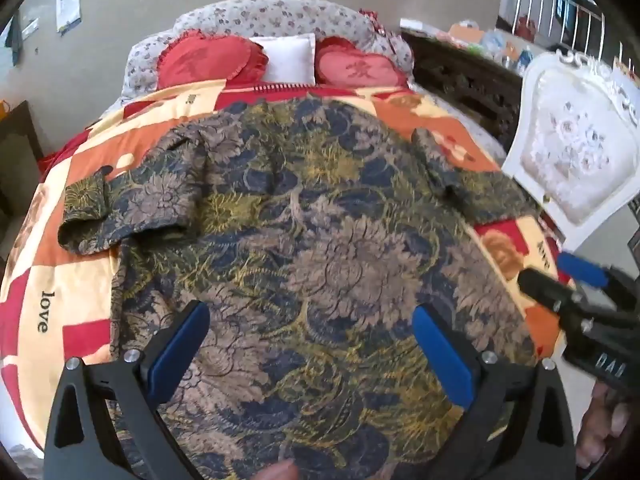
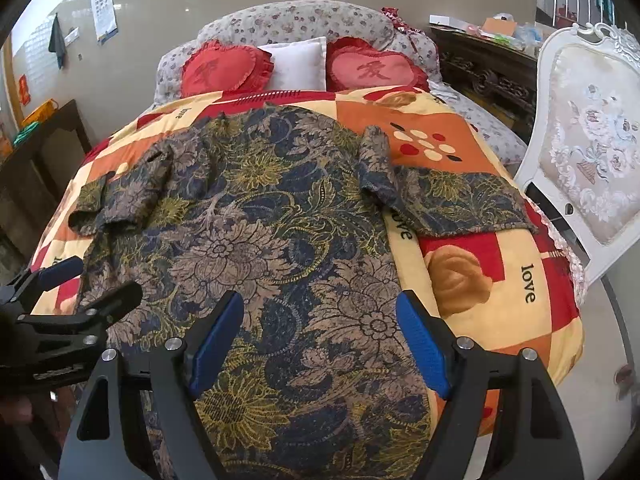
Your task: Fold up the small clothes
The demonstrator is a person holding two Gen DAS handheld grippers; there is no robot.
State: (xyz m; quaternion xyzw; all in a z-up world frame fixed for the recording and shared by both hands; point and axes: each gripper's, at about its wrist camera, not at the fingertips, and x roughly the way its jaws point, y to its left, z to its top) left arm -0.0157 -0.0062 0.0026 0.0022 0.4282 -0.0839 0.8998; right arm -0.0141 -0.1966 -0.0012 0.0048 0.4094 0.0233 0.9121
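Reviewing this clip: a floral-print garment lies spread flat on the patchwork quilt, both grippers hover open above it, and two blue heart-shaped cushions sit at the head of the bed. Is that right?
One detail is off: the heart-shaped cushions are red, not blue, as the right wrist view shows clearly. The rest stands: the floral-print garment lies spread on the patchwork quilt, with the left gripper and right gripper open above it.

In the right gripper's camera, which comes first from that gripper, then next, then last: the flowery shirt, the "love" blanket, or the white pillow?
1. Flowery shirt: right under the open right gripper.
2. "Love" blanket: under the shirt, showing off to the right.
3. White pillow: far end, between two red heart cushions.
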